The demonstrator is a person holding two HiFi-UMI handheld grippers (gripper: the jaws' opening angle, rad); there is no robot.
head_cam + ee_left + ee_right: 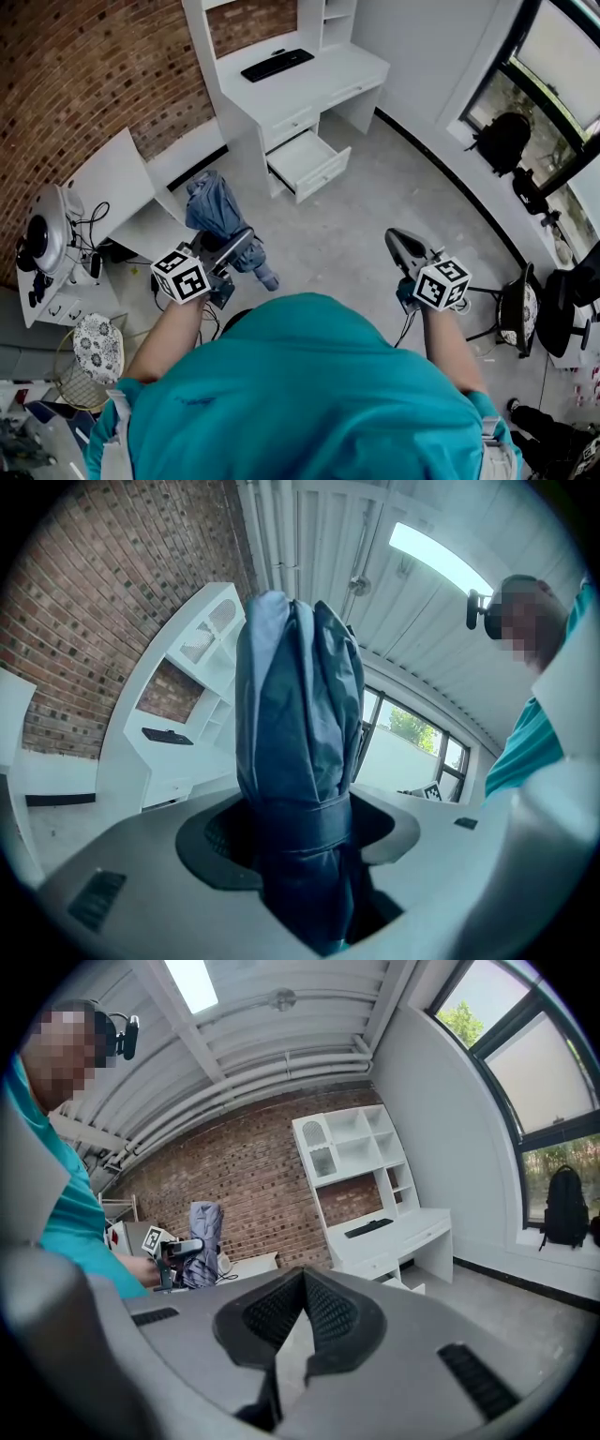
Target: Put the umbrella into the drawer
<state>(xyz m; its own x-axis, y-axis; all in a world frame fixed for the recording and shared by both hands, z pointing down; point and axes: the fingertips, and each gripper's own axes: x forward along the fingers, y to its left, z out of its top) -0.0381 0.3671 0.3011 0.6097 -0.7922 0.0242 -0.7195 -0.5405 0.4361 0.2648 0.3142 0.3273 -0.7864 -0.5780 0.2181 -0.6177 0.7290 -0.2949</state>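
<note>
A folded blue umbrella [218,208] stands upright in my left gripper [239,246], which is shut on its lower part just below the strap. In the left gripper view the umbrella [300,714] fills the middle, clamped in the left gripper [302,834]. My right gripper [401,242] is shut and holds nothing; its fingertips meet in the right gripper view [304,1272]. That view also shows the umbrella [204,1239] off to the left. The open white drawer [305,161] sticks out from the white desk [309,89] ahead, across bare floor from both grippers.
A black keyboard [277,64] lies on the desk. A low white cabinet [103,183] with cables and a device stands at the left, a wire basket [89,361] near it. A backpack [502,141] leans by the window and a chair [520,314] stands at the right.
</note>
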